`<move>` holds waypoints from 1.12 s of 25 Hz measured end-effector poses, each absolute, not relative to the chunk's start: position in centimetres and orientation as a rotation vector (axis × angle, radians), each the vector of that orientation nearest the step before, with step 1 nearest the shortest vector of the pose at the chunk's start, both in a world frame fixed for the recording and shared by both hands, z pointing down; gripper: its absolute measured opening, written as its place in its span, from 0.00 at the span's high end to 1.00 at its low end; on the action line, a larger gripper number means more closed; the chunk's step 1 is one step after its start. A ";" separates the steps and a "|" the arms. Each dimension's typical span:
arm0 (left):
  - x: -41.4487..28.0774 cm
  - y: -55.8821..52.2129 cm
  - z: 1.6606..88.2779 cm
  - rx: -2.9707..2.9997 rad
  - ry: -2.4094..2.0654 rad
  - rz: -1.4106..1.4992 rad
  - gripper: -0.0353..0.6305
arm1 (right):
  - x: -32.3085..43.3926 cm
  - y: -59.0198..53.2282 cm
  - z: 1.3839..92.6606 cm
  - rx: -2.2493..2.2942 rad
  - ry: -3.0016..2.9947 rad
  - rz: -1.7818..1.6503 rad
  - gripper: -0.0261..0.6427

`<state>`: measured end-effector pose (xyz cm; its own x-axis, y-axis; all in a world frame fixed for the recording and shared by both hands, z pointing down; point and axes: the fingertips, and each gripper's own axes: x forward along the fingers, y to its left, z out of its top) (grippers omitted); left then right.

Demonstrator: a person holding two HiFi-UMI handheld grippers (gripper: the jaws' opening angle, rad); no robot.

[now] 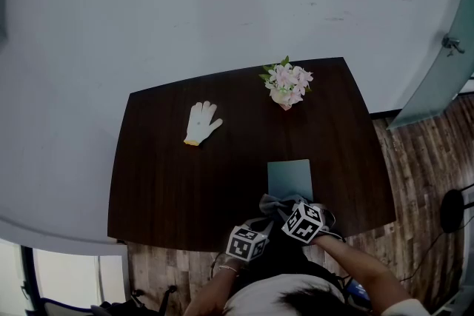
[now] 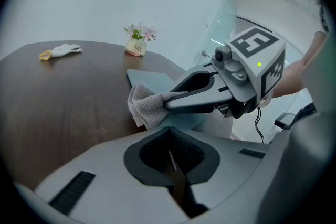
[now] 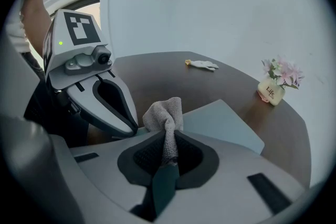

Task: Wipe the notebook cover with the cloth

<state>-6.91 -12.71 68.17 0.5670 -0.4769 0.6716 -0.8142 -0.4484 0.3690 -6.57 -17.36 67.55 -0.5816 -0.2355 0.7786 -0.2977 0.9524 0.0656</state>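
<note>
Two tools sit close together at the near edge of the counter point(image 1: 185, 181). The right tool point(image 3: 167, 160) is pinched tight on the cloth point(image 3: 165, 113). The cloth bunches up past its jaws, just over the near end of the notebook point(image 1: 289, 177). The left tool point(image 2: 170, 157) is closed with nothing in it. The notebook lies flat on the counter. The cloth looks soft, light and floppy, so a pinch in its middle seems a good hold. The notebook looks thin and light, so it may slide when rubbed. The left tool could press down one corner. A glove point(image 1: 202, 122) and some flowers point(image 1: 287, 85) lie well apart from it.
</note>
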 end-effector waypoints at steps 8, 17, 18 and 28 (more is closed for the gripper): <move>-6.8 -12.6 68.0 2.107 -1.032 0.639 0.92 | -4.7 -17.4 67.7 0.413 -2.201 0.109 0.89; -6.7 -12.7 68.0 2.073 -1.032 0.616 0.92 | -0.7 -17.8 67.7 0.506 -2.183 0.144 0.89; -6.7 -12.7 68.0 2.069 -1.038 0.614 0.92 | -0.2 -17.7 67.8 0.517 -2.181 0.151 0.89; -6.3 -12.4 68.1 2.063 -1.093 0.612 0.92 | 4.0 -17.3 67.9 0.593 -2.181 0.193 0.89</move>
